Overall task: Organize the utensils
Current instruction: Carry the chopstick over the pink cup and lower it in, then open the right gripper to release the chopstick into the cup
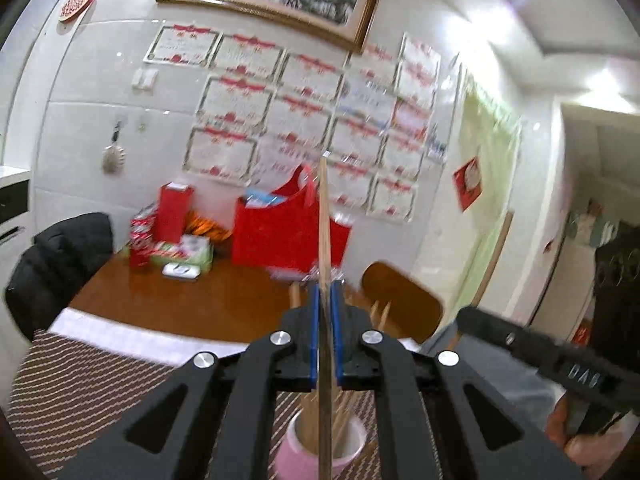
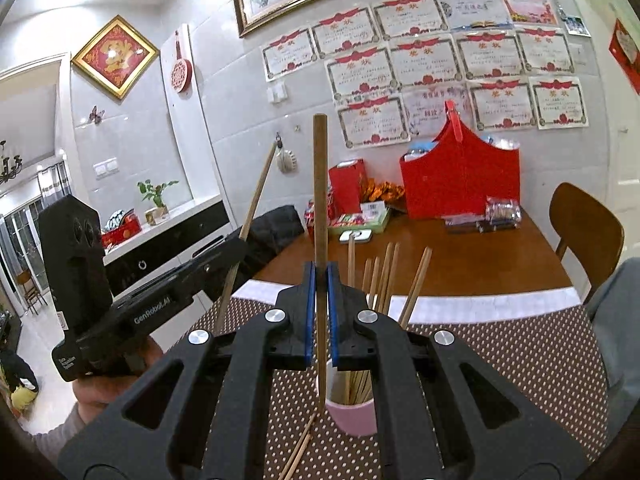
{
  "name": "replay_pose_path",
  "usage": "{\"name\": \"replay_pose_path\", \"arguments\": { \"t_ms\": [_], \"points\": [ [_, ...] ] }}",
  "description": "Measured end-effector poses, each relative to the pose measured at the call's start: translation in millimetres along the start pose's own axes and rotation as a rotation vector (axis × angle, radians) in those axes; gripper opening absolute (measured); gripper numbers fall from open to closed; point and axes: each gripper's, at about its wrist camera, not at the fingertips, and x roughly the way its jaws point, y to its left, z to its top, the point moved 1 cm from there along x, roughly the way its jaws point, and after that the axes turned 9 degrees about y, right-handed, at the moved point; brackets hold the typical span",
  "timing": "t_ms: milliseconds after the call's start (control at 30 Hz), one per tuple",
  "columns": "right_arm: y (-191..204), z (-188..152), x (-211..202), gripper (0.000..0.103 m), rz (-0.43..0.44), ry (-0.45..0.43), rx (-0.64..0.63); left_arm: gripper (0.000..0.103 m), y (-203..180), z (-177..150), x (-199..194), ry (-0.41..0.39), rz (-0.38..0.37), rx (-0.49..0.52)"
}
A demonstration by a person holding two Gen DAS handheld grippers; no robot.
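Note:
My left gripper (image 1: 325, 280) is shut on one wooden chopstick (image 1: 324, 216) that stands upright between its blue pads. Below it sits a pink cup (image 1: 320, 456) holding several chopsticks. My right gripper (image 2: 320, 268) is shut on another, darker chopstick (image 2: 320, 184), also upright, its lower tip hanging just above the pink cup (image 2: 354, 416) with several chopsticks (image 2: 384, 276) in it. The left gripper (image 2: 240, 246) with its chopstick (image 2: 256, 196) shows at the left in the right wrist view. Loose chopsticks (image 2: 298, 454) lie on the mat beside the cup.
A dotted brown placemat (image 2: 500, 364) covers the near part of the wooden table (image 2: 440, 260). At the table's far side stand a red basket (image 2: 460, 184), red boxes (image 2: 348, 186) and snack packets. A wooden chair (image 2: 586, 220) is at the right, a black jacket (image 1: 60, 264) at the left.

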Motion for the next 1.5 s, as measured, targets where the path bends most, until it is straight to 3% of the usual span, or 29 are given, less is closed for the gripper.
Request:
{"name": "replay_pose_path", "arguments": {
  "t_ms": [200, 367, 1000, 1067, 1100, 1133, 1167, 1200, 1267, 1500],
  "points": [
    [-7, 22, 1, 0.006, -0.017, -0.023, -0.015, 0.006, -13, 12, 15, -0.112, -0.075, -0.001],
    [-15, 29, 8, 0.006, -0.033, -0.019, -0.027, 0.006, -12, 10, 33, -0.157, -0.107, -0.040],
    [-37, -1, 59, 0.007, -0.033, 0.104, -0.006, 0.006, 9, -45, 103, -0.059, -0.025, -0.026],
    [-40, -5, 62, 0.008, -0.027, 0.131, 0.010, 0.010, 12, -51, 104, -0.034, -0.020, -0.031],
    [-41, -7, 62, 0.022, -0.030, 0.136, 0.019, 0.018, 13, -54, 102, -0.027, -0.013, -0.033],
    [-43, -8, 60, 0.044, -0.036, 0.136, 0.030, 0.039, 15, -55, 96, -0.027, -0.004, -0.038],
    [-46, -9, 53, 0.088, -0.038, 0.119, 0.053, 0.057, 16, -57, 92, -0.032, 0.003, -0.043],
    [-48, -10, 48, 0.097, -0.039, 0.096, 0.065, 0.064, 18, -57, 83, -0.043, 0.015, -0.050],
    [-51, -12, 33, 0.097, -0.051, 0.050, 0.082, 0.076, 20, -57, 68, -0.059, 0.035, -0.055],
    [-58, -23, 2, 0.097, -0.121, 0.020, 0.147, 0.083, 15, -48, 23, 0.002, 0.150, 0.000]
  ]
}}
